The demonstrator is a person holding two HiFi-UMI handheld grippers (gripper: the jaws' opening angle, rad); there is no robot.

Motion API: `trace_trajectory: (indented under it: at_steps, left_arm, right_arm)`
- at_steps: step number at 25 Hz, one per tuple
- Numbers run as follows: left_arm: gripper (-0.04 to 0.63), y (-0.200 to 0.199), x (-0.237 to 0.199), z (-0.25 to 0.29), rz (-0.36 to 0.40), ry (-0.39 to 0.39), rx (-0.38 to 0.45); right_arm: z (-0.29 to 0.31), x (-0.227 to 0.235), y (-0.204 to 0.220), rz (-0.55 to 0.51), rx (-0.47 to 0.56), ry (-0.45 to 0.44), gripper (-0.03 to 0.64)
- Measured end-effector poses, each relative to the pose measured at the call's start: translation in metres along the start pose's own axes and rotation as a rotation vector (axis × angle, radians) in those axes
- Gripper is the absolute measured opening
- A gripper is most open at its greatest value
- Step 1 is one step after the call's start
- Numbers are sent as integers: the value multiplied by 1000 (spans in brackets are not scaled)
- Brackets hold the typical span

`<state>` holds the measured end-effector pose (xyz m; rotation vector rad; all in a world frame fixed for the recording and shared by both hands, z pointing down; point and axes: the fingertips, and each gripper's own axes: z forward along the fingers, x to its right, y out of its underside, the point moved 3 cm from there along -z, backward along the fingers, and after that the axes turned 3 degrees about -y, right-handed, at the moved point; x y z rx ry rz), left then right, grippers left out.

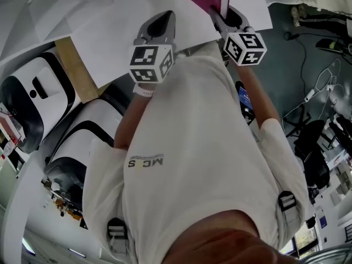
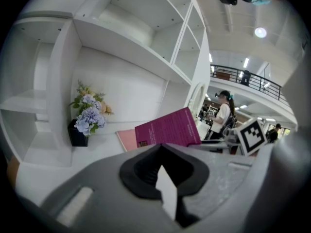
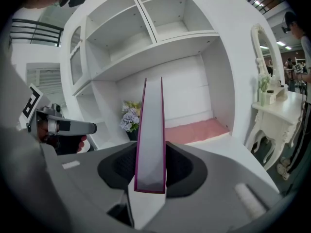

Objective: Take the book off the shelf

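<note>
Magenta book (image 3: pixel 149 135): thin, probably light, stiff-covered, cover possibly slick. Clamped edge-on by the right hand-held gripper (image 1: pixel 230 20), jaws part-closed across both covers, a sound hold. Held in front of the white shelf (image 3: pixel 209 72). Left hand-held gripper (image 1: pixel 159 26): closed, empty.

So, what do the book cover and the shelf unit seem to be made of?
The book: probably paper with a card cover; magenta, matt face, pale page edges. The shelf unit: likely painted or laminated board; smooth, even white, with small peg holes in the side walls.
</note>
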<state>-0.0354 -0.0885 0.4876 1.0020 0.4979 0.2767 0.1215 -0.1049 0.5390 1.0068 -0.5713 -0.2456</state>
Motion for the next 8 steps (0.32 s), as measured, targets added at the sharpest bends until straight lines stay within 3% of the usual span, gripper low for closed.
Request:
trace_trajectory:
  at_steps: [8]
  left_arm:
    - [2,-6,0,6,19,-6,40]
  right_arm:
    - [9,-8,-10,-99,-46,-100,141]
